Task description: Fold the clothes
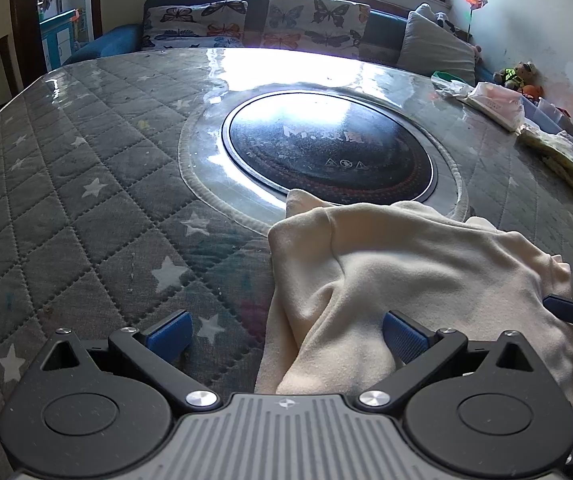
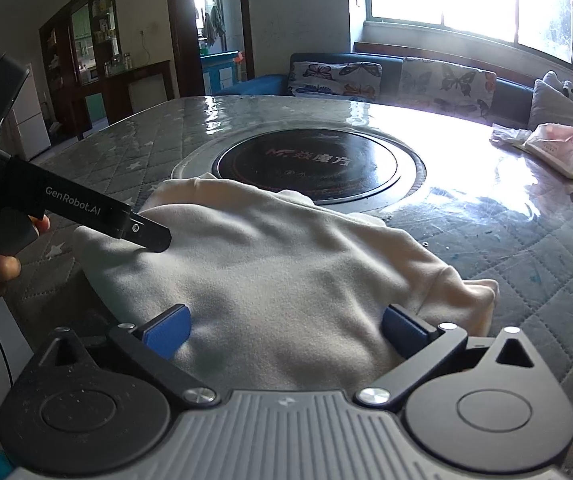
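Observation:
A cream fleece garment [image 1: 398, 272] lies bunched on the near part of the quilted table; it also shows in the right wrist view [image 2: 286, 264]. My left gripper [image 1: 286, 336] is open, low over the garment's left edge, with its right pad [image 1: 404, 338] against the cloth and its left pad over the bare table. My right gripper [image 2: 286, 332] is open, with both blue pads spread over the garment's near part. The left gripper's body [image 2: 86, 208] reaches in from the left in the right wrist view, its tip on the cloth.
A round black hotplate [image 1: 326, 148] sits in the table's middle, just beyond the garment. Plastic bags and packets [image 1: 494, 100] and a folded yellow cloth [image 1: 558, 152] lie at the far right edge. A sofa with butterfly cushions [image 1: 254, 24] stands behind the table.

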Demonstrator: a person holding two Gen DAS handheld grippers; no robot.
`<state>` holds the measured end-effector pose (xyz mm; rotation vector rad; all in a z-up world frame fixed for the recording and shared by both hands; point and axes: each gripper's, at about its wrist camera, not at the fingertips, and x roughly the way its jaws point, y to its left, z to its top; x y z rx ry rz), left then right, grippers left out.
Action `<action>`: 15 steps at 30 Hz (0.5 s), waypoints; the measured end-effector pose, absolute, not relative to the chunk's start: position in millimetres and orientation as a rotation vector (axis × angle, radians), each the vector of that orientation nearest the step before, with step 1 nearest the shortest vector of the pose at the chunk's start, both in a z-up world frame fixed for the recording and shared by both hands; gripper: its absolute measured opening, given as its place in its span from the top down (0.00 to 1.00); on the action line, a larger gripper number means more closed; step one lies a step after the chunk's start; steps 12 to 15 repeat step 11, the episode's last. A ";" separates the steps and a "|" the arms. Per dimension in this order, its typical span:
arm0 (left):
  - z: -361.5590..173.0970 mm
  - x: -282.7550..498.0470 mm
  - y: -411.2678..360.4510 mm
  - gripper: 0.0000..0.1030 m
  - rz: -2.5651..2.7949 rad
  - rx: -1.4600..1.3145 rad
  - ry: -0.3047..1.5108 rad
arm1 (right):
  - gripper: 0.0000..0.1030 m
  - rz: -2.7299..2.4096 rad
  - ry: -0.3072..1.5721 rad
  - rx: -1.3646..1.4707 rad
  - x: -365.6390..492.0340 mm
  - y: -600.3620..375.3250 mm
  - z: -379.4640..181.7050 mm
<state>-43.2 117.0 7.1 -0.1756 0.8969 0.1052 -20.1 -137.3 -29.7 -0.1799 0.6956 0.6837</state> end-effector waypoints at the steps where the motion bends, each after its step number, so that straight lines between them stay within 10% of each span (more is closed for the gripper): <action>1: 7.1 -43.0 116.9 0.00 0.106 -0.176 0.897 | 0.00 0.682 0.696 -0.183 -20.2 -136.9 -29.9; 15: 7.4 -41.0 116.4 0.00 0.119 -0.178 0.906 | 0.00 0.675 0.701 -0.197 -19.7 -134.8 -30.3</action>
